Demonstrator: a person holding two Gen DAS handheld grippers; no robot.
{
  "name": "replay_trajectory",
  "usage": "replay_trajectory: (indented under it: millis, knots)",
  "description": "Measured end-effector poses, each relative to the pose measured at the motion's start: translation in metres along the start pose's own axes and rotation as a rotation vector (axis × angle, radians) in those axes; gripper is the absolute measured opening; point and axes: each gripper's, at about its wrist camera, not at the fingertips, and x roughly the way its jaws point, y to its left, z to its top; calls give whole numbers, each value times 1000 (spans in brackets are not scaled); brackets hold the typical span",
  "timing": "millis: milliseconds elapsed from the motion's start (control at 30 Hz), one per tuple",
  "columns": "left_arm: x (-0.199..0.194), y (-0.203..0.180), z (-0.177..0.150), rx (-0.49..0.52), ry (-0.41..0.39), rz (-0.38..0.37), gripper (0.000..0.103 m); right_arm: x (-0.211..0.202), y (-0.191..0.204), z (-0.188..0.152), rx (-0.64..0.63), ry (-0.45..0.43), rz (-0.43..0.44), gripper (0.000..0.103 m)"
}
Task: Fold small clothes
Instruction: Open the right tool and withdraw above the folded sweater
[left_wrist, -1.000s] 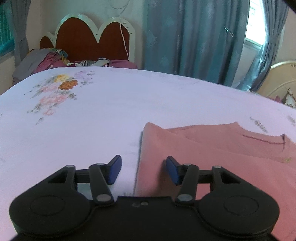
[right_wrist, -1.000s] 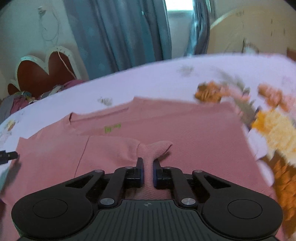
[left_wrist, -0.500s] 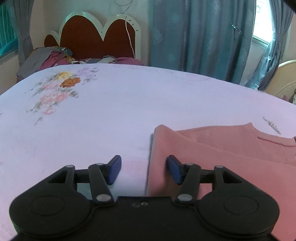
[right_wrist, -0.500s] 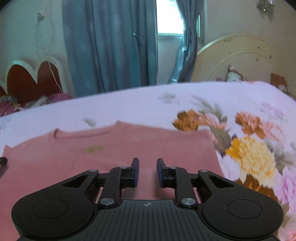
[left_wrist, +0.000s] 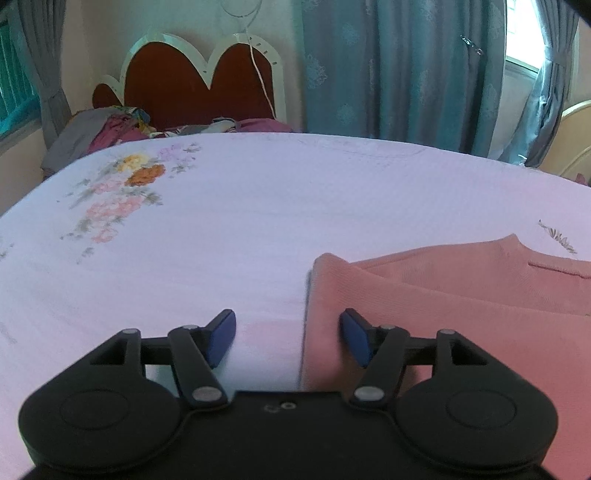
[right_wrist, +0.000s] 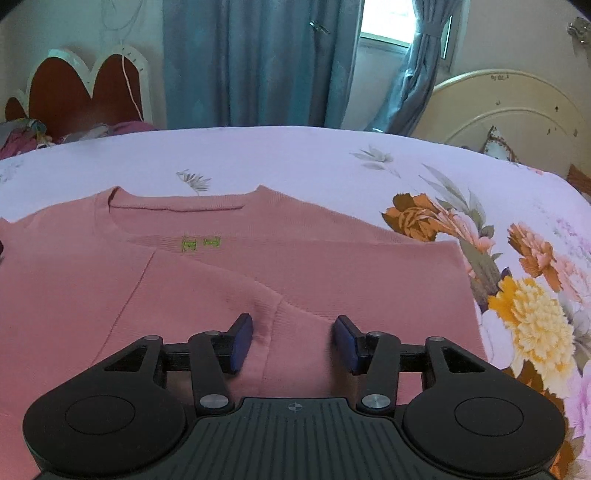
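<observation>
A pink knit top (right_wrist: 229, 273) lies flat on the floral bedsheet (right_wrist: 295, 155), its sleeves folded in over the body and its neckline toward the far side. In the left wrist view the top's (left_wrist: 461, 295) folded left edge runs between the jaws of my left gripper (left_wrist: 288, 336), which are opening with nothing pressed between them. My right gripper (right_wrist: 293, 341) hovers over the folded sleeve end. Its jaws are opening too, and the pads stand clear of the cloth.
A pile of other clothes (left_wrist: 107, 129) lies by the red headboard (left_wrist: 192, 81) at the far left. Blue curtains (right_wrist: 251, 62) hang behind the bed, and a cream headboard (right_wrist: 509, 107) stands at the right. Bare sheet (left_wrist: 184, 240) spreads left of the top.
My right gripper let go of the pinched sleeve, which now lies flat, and its jaws spread apart. The left jaws widened a little at the top's left edge.
</observation>
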Motion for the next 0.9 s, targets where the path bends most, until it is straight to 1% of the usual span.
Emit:
replay_trajectory:
  millis: [100,233,467,600,733,800,833,900]
  knots:
    - [-12,1,-3,4,-11,-5,61,-17,3,3,-3,-46,11,48]
    - [-35,-3,-10,28,-38,-34,61,-31,11,6,-17,-66,52,48]
    - [-76,-17,-24,56,-67,-116,61,-47,19,0,-16,-61,108,48]
    - [-90,-24,-42,70,-46,-160,61,-53,24,-14,-42,-39,135,48]
    - [-96,-26,-72,106,-7,-159,61,-54,20,-37,-72,1,136,48]
    - [-89,-24,-84,112,31,-148,61,-51,14,-47,-87,24,111,48]
    - [-89,-23,-87,109,20,-149,63,-48,10,-51,-92,25,109,48]
    - [-89,-24,-90,128,0,-138,63,-48,1,-50,-61,28,121,48]
